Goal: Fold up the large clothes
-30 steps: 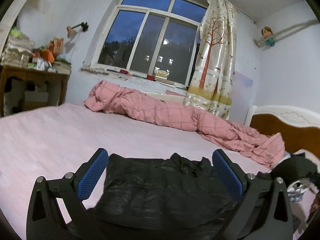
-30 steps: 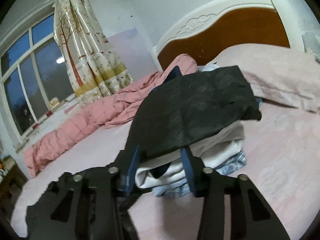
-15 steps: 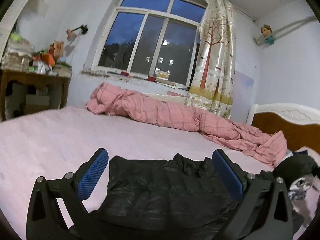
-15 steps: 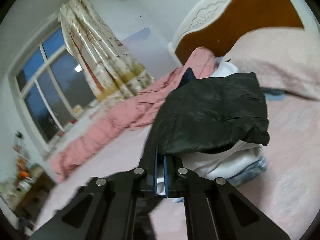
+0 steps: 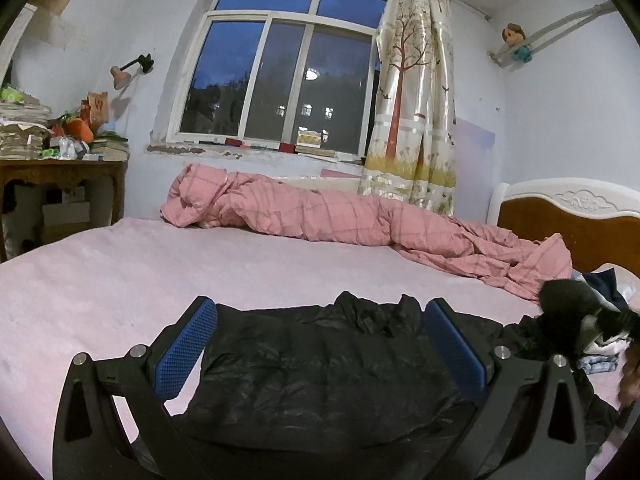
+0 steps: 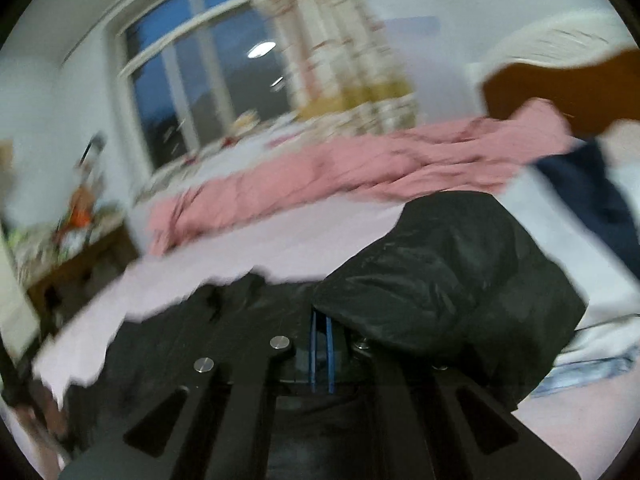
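Note:
A black shiny jacket [image 5: 320, 376] lies spread on the pink bed [image 5: 100, 280]. My left gripper [image 5: 320, 352] is open, its blue pads [image 5: 186, 354] wide apart just above the jacket, holding nothing. My right gripper [image 6: 321, 344] is shut on a part of the black jacket [image 6: 448, 276], which bulges up over the fingers and hides their tips. The right wrist view is blurred by motion. The held part also shows at the right edge of the left wrist view [image 5: 568, 300].
A rolled pink checked quilt [image 5: 340, 216] lies along the far side of the bed. A stack of folded clothes [image 5: 604, 344] sits near the wooden headboard [image 5: 580, 232]. A cluttered wooden desk [image 5: 60, 172] stands at the left, a window and curtain behind.
My right gripper closed on the black jacket part and swung left, away from the folded stack, carrying it. My left gripper stayed open and barely moved.

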### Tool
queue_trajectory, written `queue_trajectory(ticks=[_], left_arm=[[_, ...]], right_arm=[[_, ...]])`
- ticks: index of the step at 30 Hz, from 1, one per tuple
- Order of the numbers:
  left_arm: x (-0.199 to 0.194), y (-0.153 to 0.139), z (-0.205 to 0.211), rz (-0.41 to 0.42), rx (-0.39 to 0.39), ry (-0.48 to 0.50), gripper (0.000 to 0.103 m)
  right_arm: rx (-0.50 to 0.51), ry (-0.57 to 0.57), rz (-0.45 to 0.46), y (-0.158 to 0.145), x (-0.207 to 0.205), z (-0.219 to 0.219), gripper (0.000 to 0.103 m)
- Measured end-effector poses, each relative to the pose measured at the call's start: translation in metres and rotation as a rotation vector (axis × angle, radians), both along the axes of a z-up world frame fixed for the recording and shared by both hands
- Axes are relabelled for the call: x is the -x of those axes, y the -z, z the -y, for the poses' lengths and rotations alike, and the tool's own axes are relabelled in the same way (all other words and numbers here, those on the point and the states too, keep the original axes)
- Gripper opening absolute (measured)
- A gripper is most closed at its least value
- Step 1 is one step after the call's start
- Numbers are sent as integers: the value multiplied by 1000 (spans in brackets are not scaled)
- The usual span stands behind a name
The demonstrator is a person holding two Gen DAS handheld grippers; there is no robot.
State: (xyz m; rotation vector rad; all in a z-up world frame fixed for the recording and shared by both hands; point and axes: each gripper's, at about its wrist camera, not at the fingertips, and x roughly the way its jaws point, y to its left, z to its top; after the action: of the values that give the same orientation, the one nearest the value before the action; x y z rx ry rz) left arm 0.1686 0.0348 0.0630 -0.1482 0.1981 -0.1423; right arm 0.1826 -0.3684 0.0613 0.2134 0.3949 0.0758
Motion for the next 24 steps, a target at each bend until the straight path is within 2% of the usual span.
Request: queue_trajectory(ticks=[2, 6, 8, 9, 10, 12, 14, 16, 19, 21, 24], left_arm=[[-1, 1, -1, -4, 1, -4, 103], [-1, 0, -4, -6, 12, -7, 103], [-1, -1, -6, -7, 13, -5, 103], [0, -1, -6, -5, 8, -8, 103], [0, -2, -6, 0, 4, -14, 103], [1, -3, -8, 10, -2, -21, 103], [2, -3, -9, 15, -5, -18, 103], [3, -3, -7, 17, -21, -25, 103], [11, -7, 8, 57, -148, -78, 103], [20, -11, 19, 88, -204, -70, 103], [30, -15, 40, 98, -238, -36, 103]], right_arm=[[84, -69, -77, 18, -12, -41, 4], [276, -130, -252, 64, -28, -104, 4], [354, -96, -280, 76, -26, -120, 5], [365, -94, -281, 76, -24, -125, 10], [357, -105, -281, 77, -18, -125, 14], [288, -158, -290, 72, -8, -127, 39], [236, -180, -291, 68, -1, -125, 52], [178, -183, -267, 60, 8, -119, 52], [88, -161, -235, 45, 16, -96, 52], [45, -124, -203, 33, 26, -75, 52], [-12, -49, -166, 16, 37, -36, 52]])
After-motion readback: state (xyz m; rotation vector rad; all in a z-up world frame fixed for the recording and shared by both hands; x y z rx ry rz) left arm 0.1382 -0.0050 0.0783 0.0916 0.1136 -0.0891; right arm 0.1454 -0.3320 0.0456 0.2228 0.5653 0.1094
